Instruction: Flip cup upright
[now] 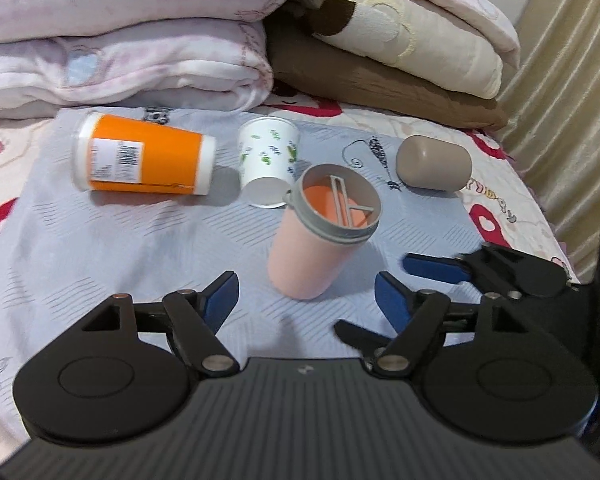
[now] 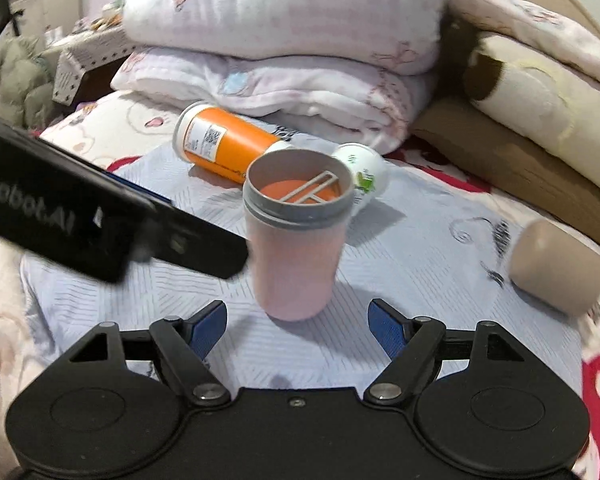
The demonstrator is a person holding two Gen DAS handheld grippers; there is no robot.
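A pink cup (image 1: 306, 256) with a grey rim stands upright on the grey-blue cloth (image 1: 140, 248); it also shows in the right wrist view (image 2: 296, 256). My left gripper (image 1: 306, 300) is open just in front of it, jaws apart and empty. My right gripper (image 2: 298, 326) is open just before the cup too, empty. An orange cup (image 1: 144, 156) lies on its side at the left. A white leaf-print paper cup (image 1: 268, 162) lies tipped behind the pink cup. A beige cup (image 1: 434, 162) lies on its side at the right.
Folded pink and white quilts (image 1: 120, 40) and a brown and cream blanket stack (image 1: 400, 48) bound the far side. A curtain (image 1: 572, 80) hangs at the right. The right gripper's blue fingers (image 1: 436, 270) show at the right of the left view; the left gripper's body (image 2: 80, 216) crosses the right view's left.
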